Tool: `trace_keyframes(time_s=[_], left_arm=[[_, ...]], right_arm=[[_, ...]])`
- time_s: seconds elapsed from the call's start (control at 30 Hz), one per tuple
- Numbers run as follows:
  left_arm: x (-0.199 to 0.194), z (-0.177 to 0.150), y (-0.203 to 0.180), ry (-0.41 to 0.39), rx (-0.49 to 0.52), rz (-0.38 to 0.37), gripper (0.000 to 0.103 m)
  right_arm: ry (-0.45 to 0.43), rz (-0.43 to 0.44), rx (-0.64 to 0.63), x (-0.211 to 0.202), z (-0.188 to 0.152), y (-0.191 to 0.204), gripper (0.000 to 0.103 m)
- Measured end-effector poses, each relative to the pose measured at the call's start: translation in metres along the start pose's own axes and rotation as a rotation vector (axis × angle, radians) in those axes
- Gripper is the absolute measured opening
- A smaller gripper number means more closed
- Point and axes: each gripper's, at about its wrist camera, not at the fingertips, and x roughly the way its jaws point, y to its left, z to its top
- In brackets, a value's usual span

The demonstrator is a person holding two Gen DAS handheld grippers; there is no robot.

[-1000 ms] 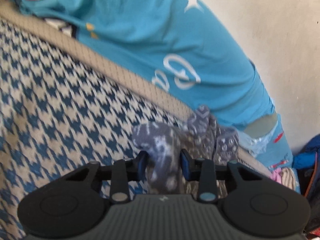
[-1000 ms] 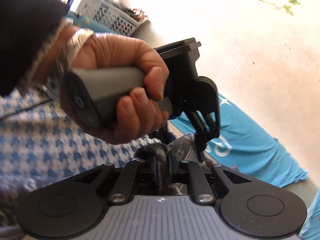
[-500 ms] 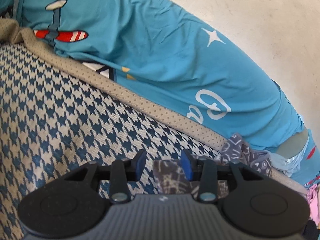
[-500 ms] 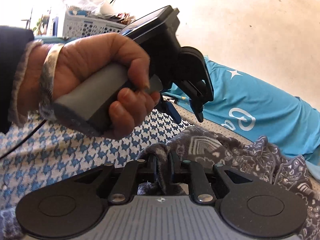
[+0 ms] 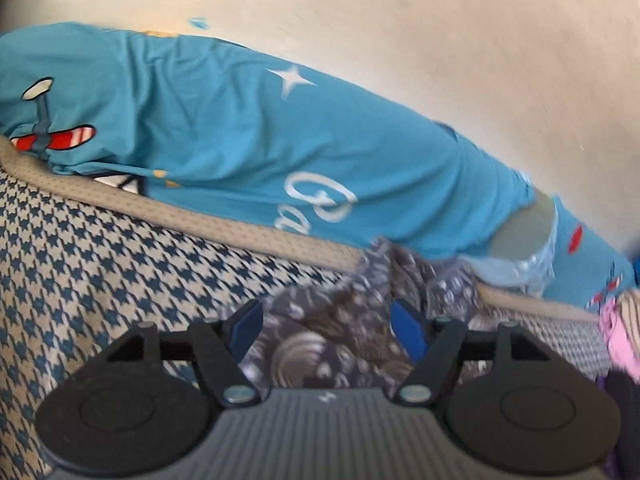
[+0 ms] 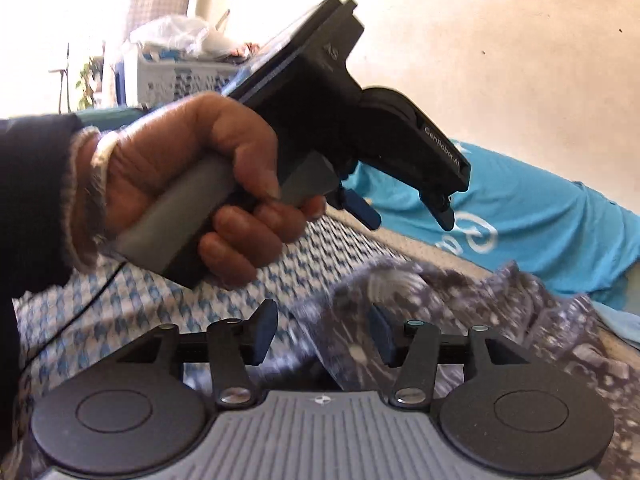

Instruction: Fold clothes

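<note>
Both jaws are opening: the left gripper (image 5: 326, 326) and right gripper (image 6: 322, 334) let go the grey patterned cloth garment (image 5: 340, 328) near the bed's beige far edge (image 5: 224, 226). Loose folds may snag a pad and unfold.

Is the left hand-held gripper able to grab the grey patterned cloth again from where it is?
Probably yes. The left hand-held gripper has its jaws opening, with the grey patterned cloth lying loose right between and beneath them, nothing in between.
</note>
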Motion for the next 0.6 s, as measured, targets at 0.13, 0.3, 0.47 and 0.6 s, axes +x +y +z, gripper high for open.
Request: trace_keyframes(time_s=[0.13,0.3,0.47,0.6], left_arm=[[0.006,-0.014,-0.008,0.043,0.009,-0.013,0.069],[0.009,-0.028,-0.019,0.063,0.05,-0.01,0.069],[0.013,-0.038,-0.033,0.096,0.098,-0.018,0.073],[0.021,-0.05,-0.042,0.141,0.138,-0.008,0.073]], right_arm=[[0.041,-0.056,0.027,-0.012,-0.011,-0.014,0.05],[0.075,-0.148,0.092,-0.029,-0.023,-0.039,0.05],[0.074,-0.249,0.169,-0.045,-0.035,-0.07,0.05],[0.093,-0.312,0.248,-0.047,-0.048,-0.098,0.05]])
